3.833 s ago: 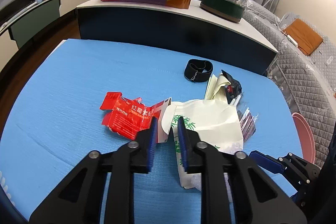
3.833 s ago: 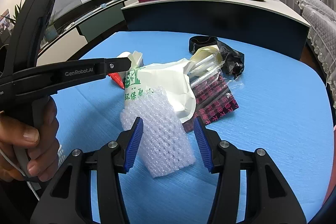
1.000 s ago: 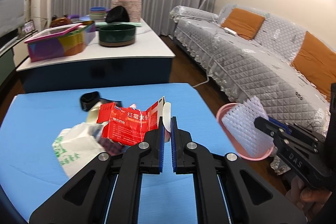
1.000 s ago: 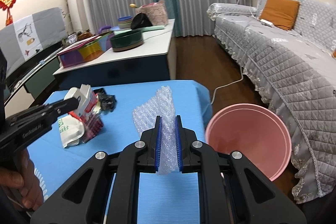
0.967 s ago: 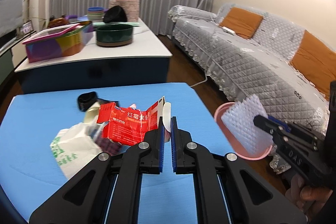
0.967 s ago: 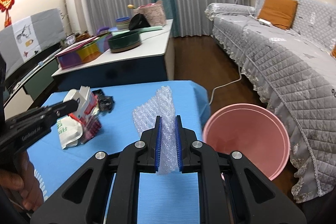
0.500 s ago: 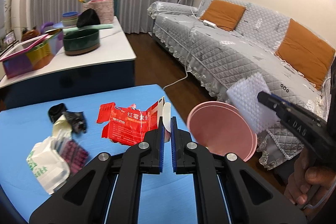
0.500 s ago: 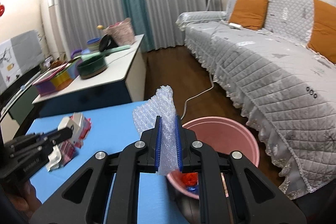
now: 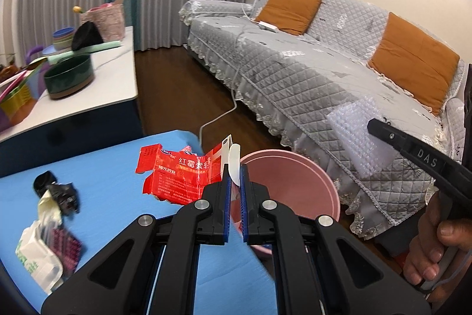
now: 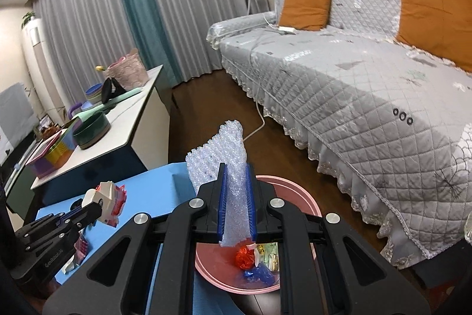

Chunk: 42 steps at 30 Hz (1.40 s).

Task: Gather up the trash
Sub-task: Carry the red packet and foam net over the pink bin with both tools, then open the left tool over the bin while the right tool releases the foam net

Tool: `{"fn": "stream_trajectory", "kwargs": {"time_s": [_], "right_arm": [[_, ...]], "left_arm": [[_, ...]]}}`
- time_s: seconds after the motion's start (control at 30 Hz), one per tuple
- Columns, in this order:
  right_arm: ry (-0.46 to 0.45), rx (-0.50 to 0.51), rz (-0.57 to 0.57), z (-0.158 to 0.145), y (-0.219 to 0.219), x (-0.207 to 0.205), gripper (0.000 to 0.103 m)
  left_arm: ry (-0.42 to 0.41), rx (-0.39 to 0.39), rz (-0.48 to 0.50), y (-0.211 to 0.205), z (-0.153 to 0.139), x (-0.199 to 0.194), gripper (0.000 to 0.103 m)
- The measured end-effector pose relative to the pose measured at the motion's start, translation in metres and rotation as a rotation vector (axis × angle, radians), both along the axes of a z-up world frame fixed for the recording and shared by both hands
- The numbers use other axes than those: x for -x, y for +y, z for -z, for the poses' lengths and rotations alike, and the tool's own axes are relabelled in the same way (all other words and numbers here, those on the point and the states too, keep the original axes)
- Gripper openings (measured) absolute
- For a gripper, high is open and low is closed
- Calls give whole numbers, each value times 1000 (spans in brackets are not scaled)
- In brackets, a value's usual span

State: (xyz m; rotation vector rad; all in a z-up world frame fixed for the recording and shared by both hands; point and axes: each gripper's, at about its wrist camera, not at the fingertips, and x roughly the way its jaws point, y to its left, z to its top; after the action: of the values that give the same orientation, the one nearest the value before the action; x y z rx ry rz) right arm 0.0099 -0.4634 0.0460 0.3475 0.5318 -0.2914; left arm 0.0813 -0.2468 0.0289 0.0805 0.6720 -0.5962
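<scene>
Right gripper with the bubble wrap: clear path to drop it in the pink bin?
Probably yes. The right gripper holds the bubble wrap just above the open pink bin, with nothing between them. The left gripper, shut on the red box, sits off to the side.

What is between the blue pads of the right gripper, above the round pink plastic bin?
A sheet of clear bubble wrap is clamped in the right gripper, over the pink bin; the right wrist view shows it.

The left gripper (image 9: 234,182) points forward and downward, jaws nearly together and pinching a red wrapper (image 9: 177,172). At its three o'clock, the right gripper (image 10: 236,198) (a hand (image 9: 433,241) around its handle) clamps a bubble wrap sheet (image 10: 219,155).
</scene>
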Motion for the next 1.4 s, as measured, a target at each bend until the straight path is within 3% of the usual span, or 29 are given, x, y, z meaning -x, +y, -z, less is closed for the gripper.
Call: {"fn": "stream_trajectory", "kwargs": {"time_s": [0.43,0.93,1.03,1.07,1.17,1.2,1.4], "right_arm": [[26,-39,39,12,-18,-7,13],[52,-50,48,22,-24,-18,13],[67,-40,69,23,-25,-20,18],[72,-43,75,25,-26,-20,26],[79,-50,89,27,-28,-21,37],[80,-48,90,27,-27,-21,41],[83,-42,83,27,-24,-24,46]], "left_arm": [[44,-8,96,-51,15,-17,5],[80,-18,155,-80,31,-33,5],[99,-22,179,-84,34,-35,6],[106,-26,185,-85,36,-37,7],[117,-20,180,-83,38,-39,20],[118,-18,176,-81,38,-38,20],[116,-16,157,-67,36,-36,20]]}}
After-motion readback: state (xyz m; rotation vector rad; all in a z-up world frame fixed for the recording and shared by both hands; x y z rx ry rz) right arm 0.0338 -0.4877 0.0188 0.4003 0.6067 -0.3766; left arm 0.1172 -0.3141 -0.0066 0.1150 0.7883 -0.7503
